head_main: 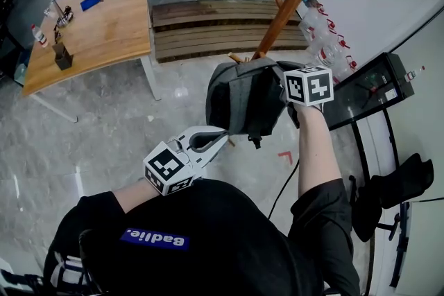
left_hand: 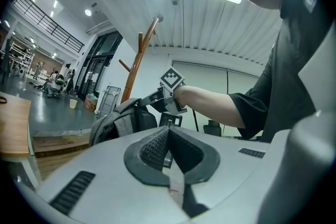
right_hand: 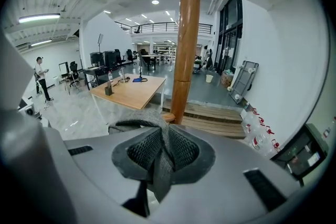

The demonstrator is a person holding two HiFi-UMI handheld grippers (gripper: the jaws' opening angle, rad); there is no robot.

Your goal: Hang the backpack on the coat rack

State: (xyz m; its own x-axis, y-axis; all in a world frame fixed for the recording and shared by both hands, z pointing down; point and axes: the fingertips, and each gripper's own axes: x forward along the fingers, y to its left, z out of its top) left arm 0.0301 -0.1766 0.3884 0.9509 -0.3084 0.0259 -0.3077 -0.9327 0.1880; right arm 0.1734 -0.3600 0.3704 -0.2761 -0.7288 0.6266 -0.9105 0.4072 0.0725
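The grey and black backpack [head_main: 243, 104] hangs in the air right beside the wooden coat rack pole [head_main: 291, 0]. My right gripper [head_main: 290, 83] is shut on its grey top strap [right_hand: 157, 165], which runs between the two pads. The strap's loop sits just above a short wooden peg [right_hand: 168, 117] at the foot of the pole [right_hand: 184, 60]. My left gripper [head_main: 223, 137] is below and left of the backpack, apart from it, shut with nothing in it. From the left gripper view the backpack [left_hand: 123, 118] and the right gripper appear straight ahead.
A wooden table [head_main: 97, 24] with small items stands at the left. A slatted wooden platform [head_main: 222, 28] lies behind the rack. Water bottles [head_main: 326, 45] and a black case [head_main: 368, 90] line the right wall. A black bag [head_main: 395, 184] sits at the lower right.
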